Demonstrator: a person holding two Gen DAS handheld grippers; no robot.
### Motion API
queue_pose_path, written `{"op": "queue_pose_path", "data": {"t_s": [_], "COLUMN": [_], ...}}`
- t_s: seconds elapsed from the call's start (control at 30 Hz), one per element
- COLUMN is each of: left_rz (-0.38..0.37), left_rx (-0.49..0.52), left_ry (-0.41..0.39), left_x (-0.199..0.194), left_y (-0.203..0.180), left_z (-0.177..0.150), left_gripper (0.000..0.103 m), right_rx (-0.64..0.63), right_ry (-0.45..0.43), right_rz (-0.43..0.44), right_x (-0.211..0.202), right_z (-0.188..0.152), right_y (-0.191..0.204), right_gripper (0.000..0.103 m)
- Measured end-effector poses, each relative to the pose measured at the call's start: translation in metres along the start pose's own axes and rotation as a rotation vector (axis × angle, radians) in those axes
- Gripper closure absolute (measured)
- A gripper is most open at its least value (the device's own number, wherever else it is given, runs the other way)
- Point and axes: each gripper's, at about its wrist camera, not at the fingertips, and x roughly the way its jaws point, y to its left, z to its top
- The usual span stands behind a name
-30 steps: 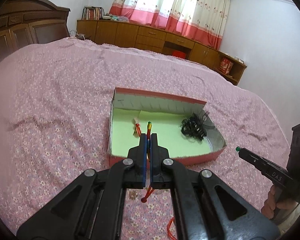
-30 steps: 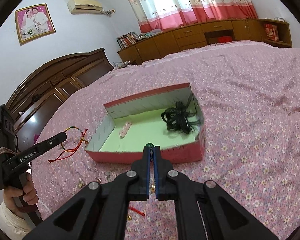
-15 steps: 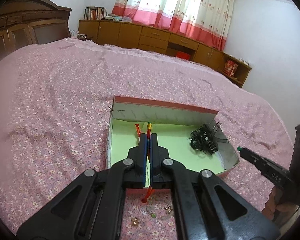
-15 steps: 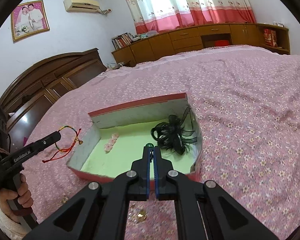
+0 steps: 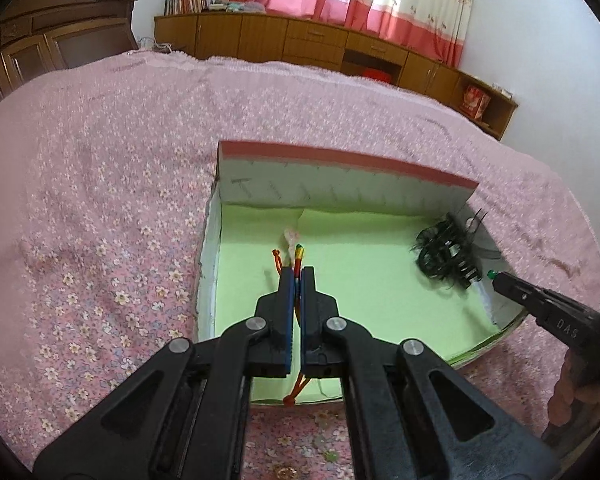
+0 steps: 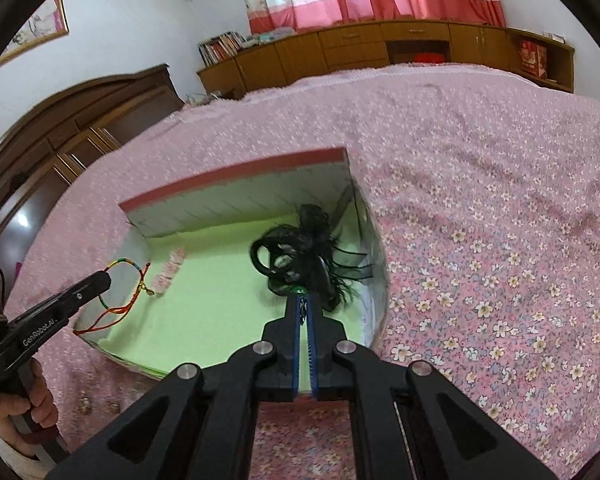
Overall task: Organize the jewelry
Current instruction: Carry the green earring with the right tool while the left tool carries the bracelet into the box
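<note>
A red-rimmed box (image 5: 340, 158) (image 6: 236, 172) with a green lining lies on the pink flowered bedspread. Over its near left part my left gripper (image 5: 298, 270) (image 6: 104, 280) is shut on a red, yellow and green cord bracelet (image 5: 298, 254) (image 6: 132, 268), whose tails hang below. My right gripper (image 6: 303, 298) (image 5: 496, 276) is shut on a small piece with a green bead (image 6: 298, 290) (image 5: 491, 274), just in front of the black hair accessory (image 6: 300, 244) (image 5: 446, 254) in the box's right end. A pink beaded piece (image 5: 292, 236) (image 6: 168, 276) lies on the lining.
Small gold and green trinkets (image 5: 288, 472) lie on the bedspread (image 5: 100, 200) in front of the box. A dark wooden headboard (image 6: 80, 128) stands to the left and a low wooden cabinet (image 5: 300, 40) runs along the far wall. A person's hand (image 6: 16, 404) holds the left gripper's handle.
Both grippers have moved forward and down, from in front of the box to over its green lining. The right one has closed in on the black hair accessory. Both stayed shut.
</note>
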Motion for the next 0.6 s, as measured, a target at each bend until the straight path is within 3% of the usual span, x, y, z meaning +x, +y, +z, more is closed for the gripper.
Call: {"op": "queue_pose_path", "data": {"t_s": [0.37,0.5,0.6], "left_rz": [0.030,0.031,0.022], "left_rx": [0.011,0.003,-0.006], "left_ry": [0.056,0.047,0.037], "left_x": [0.013,0.009,0.003], "left_y": [-0.001,-0.002,-0.001], "left_z": [-0.006,-0.004,-0.003], "left_gripper": [0.103,0.079,0.074], "right_rx": [-0.013,0.000,0.002], "right_ry": [0.029,0.027,0.017], "right_rz": [-0.020,-0.005,0.006], "right_x": [0.011,0.008,0.003], "right_z": [0.002,0.002,0.002], "right_y": [0.000,-0.001,-0.001], "right_gripper": [0.098,0.091,0.083]}}
